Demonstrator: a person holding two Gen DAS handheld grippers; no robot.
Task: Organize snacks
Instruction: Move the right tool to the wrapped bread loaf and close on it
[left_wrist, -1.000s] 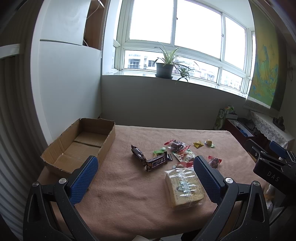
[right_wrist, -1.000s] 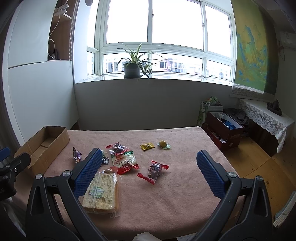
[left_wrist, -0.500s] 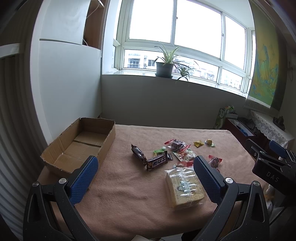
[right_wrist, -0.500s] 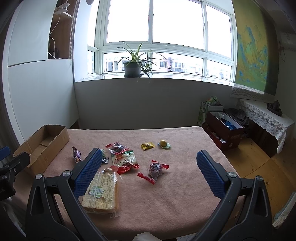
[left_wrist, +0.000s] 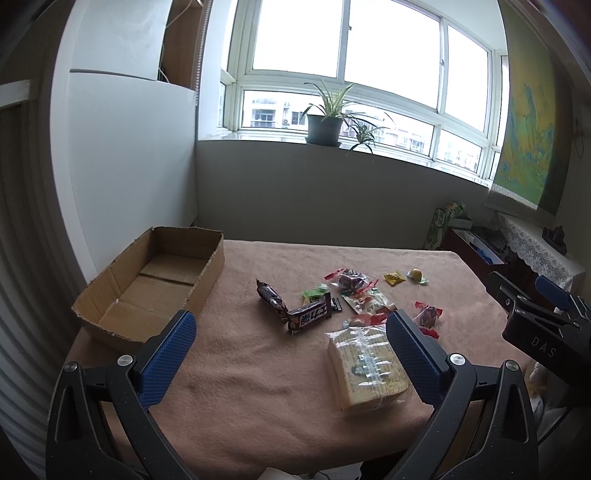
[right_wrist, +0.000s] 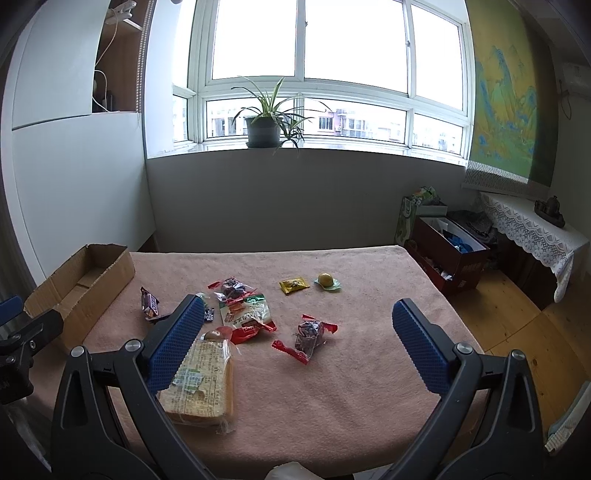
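Though both claws gape empty, "DAS" on right claw (left_wrist: 546, 325), wrapper print (left_wrist: 310, 316) perhaps unreadable.

"DAS" in white on black body of right gripper (left_wrist: 546, 325), right edge of left-wrist view; snack wrapper print unreadable.

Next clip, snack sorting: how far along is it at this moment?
Nothing looks done: the box holds no snacks. Nothing is in hand: the left gripper and right gripper both hover open. All is left: the cracker pack, chocolate bar, red-and-green packet, yellow sachet and small candies lie loose on the cloth.
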